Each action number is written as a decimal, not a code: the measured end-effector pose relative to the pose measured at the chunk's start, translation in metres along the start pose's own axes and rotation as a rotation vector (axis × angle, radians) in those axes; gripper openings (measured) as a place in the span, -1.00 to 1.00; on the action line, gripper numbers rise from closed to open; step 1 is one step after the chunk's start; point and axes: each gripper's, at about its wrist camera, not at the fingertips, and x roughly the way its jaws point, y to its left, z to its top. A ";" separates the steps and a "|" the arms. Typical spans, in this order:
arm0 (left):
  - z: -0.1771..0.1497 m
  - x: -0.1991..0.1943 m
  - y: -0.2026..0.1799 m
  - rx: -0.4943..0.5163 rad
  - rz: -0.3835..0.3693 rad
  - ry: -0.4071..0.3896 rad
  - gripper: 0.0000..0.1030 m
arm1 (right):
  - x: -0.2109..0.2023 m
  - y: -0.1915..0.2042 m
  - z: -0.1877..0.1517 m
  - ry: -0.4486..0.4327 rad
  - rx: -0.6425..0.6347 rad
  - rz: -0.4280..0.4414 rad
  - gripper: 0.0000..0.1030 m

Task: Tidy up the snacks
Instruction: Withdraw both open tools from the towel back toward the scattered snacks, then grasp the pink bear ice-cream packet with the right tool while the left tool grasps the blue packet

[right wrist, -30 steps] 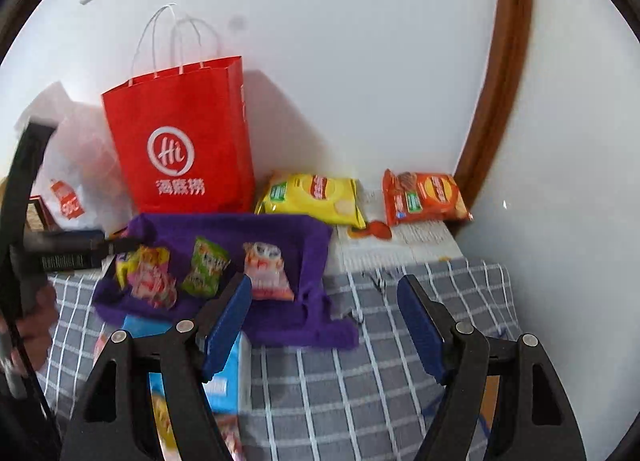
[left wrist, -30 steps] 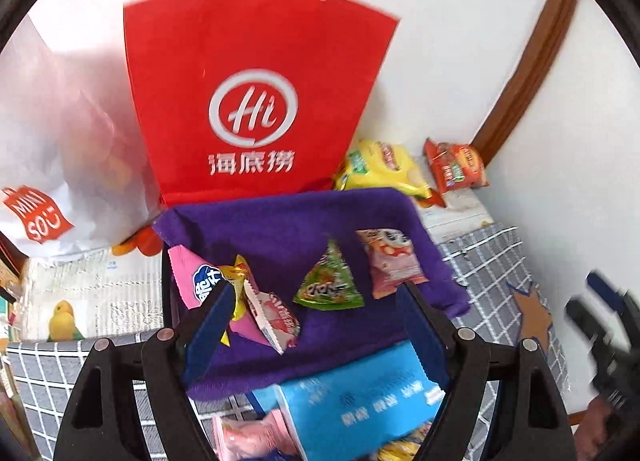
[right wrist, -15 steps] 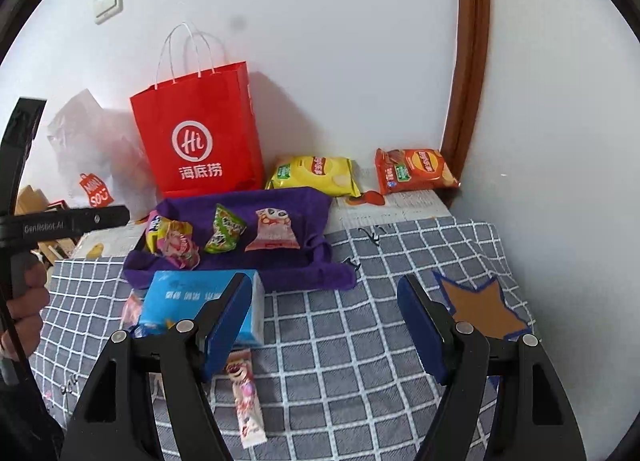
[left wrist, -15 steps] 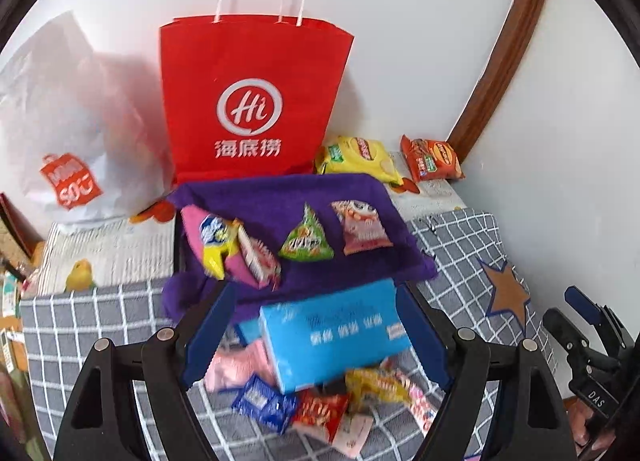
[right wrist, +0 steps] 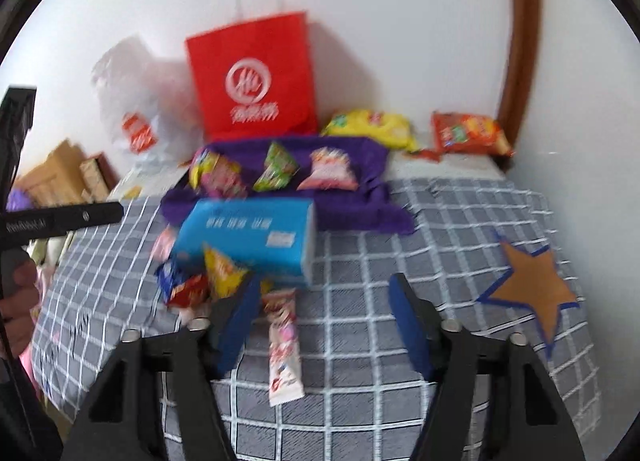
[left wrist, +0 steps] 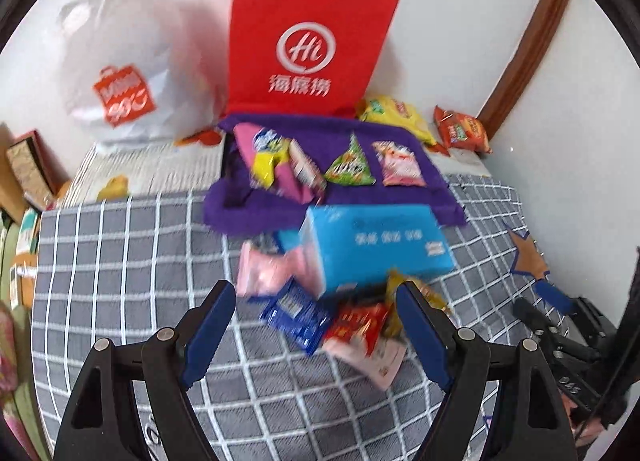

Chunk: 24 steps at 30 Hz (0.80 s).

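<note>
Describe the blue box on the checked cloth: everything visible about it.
The blue box is a rectangular pack, glossy bright blue with white lettering and a small white label on its top face. It lies flat on the grey checked cloth, its far edge against or over the purple towel. Small snack packets crowd its near left corner, some tucked partly beneath it. It looks closed; neither gripper touches it.

Each hand-held gripper, left (left wrist: pixel 316 331) and right (right wrist: pixel 322 321), is a black plastic frame with triangular cut-outs, silver round screws at the joints and two blue ridged fingers (left wrist: pixel 208 325). Faint white lettering marks the left one's black bar.
</note>
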 end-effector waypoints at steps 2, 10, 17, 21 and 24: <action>-0.007 0.000 0.004 -0.001 0.009 0.005 0.57 | 0.013 0.005 -0.010 0.035 -0.014 0.032 -0.01; -0.034 -0.001 0.035 -0.045 0.024 0.024 0.57 | 0.064 0.021 -0.033 0.141 -0.026 0.096 -0.26; -0.049 0.013 0.059 -0.084 0.040 0.053 0.57 | 0.100 0.028 -0.045 0.212 -0.030 0.108 -0.32; -0.050 0.028 0.063 -0.096 0.038 0.078 0.57 | 0.102 0.036 -0.051 0.171 -0.087 0.053 -0.66; -0.047 0.038 0.059 -0.083 0.024 0.091 0.56 | 0.094 0.025 -0.052 0.136 -0.062 0.055 -0.66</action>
